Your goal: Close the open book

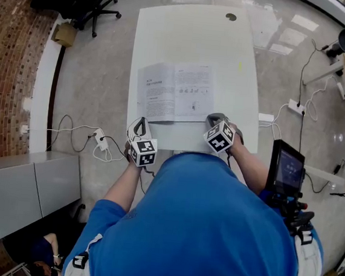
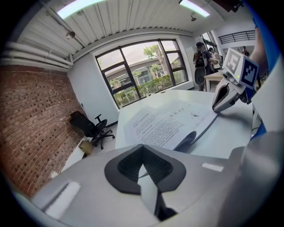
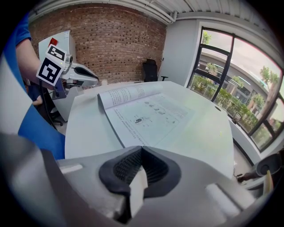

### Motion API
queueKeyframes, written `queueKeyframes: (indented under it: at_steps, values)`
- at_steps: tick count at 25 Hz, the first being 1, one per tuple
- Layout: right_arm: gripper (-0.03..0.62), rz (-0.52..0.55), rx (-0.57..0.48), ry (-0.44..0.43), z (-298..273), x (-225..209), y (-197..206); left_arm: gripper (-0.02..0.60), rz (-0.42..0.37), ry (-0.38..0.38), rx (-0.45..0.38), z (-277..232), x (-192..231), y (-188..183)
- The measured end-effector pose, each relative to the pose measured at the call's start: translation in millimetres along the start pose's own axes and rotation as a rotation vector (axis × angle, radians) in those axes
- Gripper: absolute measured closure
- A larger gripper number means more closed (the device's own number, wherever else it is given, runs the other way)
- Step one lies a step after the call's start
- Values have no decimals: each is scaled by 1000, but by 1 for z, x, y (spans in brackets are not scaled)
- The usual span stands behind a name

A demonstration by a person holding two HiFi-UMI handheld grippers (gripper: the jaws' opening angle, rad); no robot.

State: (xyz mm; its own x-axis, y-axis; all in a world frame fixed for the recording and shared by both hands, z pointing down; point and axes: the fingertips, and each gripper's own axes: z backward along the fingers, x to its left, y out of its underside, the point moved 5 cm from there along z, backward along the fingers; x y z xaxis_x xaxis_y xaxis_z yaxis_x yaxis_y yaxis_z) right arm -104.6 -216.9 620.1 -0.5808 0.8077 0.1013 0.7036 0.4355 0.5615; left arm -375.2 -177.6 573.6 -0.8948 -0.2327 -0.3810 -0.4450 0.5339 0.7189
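We see the open book lying flat on the white table. Its pages face up, with print and small drawings on them. It sits close to the near edge of the table, in front of the person in the blue shirt.

The left gripper is by the near left corner of the table, just beside the book's near left corner. In the left gripper view its claw is squeezed tight together, and nothing is inside it. From there we look across the book to the right gripper.

The right gripper points down at the book's near right corner. We cannot tell if it touches the page. In the right gripper view its claw is also pressed together with nothing in it. The book lies just past the tips, and the left gripper is on the far side of it.

A black office chair stands on the floor past the far left corner of the table, near a brick wall. A white power strip lies on the floor to the left. A dark screen stands at the person's right side.
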Motion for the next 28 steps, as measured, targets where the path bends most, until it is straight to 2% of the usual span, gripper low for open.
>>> queueKeyframes:
  at_steps: [10, 20, 23, 28]
  values:
    - [591, -43, -224, 59, 67, -14, -1, 575, 8, -30, -25, 37, -39, -33]
    - [591, -25, -416, 11, 120, -4, 6, 575, 40, -51, -94, 85, -103, -65]
    - [591, -24, -473, 19, 139, 10, 3, 575, 49, -38, -134, 109, -111, -65]
    - [591, -14, -518, 86, 182, 58, -1, 575, 62, -15, -238, 155, -108, -56]
